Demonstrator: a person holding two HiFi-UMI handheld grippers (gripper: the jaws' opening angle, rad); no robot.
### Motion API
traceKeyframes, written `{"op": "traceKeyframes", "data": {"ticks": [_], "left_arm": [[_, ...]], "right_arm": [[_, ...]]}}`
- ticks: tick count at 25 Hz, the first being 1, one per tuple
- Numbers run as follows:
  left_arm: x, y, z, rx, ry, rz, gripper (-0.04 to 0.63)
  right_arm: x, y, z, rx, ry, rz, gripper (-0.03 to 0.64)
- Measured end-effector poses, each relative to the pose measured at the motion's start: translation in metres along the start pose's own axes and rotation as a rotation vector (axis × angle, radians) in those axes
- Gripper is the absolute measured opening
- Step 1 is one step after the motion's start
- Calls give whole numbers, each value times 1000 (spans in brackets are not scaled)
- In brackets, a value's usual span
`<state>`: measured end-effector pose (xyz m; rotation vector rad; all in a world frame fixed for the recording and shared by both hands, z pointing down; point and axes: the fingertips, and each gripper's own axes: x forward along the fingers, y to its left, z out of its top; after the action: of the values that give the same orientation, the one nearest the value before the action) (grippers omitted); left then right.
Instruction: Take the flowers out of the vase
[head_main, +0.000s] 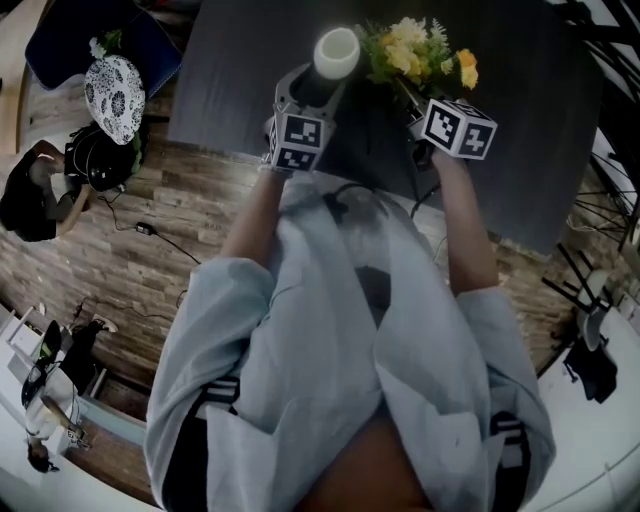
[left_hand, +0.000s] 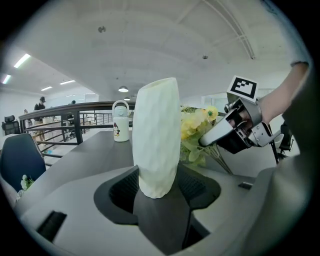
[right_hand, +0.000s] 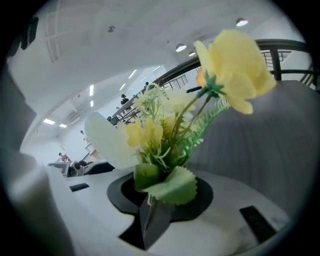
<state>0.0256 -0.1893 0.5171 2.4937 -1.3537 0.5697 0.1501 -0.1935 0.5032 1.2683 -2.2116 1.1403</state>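
A tall white ribbed vase (left_hand: 156, 135) stands upright between the jaws of my left gripper (left_hand: 159, 194), which is shut on its lower part. In the head view the vase (head_main: 337, 52) shows from above over the dark table (head_main: 520, 110), with the left gripper (head_main: 316, 88) around it. A bunch of yellow flowers (head_main: 420, 50) with green leaves is outside the vase, just to its right. My right gripper (head_main: 422, 108) is shut on the stems. In the right gripper view the flowers (right_hand: 165, 145) rise from the jaws, leaves covering the pinch point.
A small white bottle (left_hand: 120, 128) with a cartoon print stands further back on the table. A railing (left_hand: 60, 125) runs behind it. Left of the table are a blue chair (head_main: 80, 40) and a white patterned object (head_main: 115, 95); the floor is wood-patterned.
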Motion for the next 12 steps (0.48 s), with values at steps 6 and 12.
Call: {"op": "traceKeyframes", "data": {"ticks": [6,12], "left_arm": [[-1,1,-1,-1,-3,-1,239],[-2,0,-1,-3,-1,-2,239]], "right_arm": [[23,-6,-17,21,46,-20,103],[30,-10,-20,-1,37,-51,119]]}}
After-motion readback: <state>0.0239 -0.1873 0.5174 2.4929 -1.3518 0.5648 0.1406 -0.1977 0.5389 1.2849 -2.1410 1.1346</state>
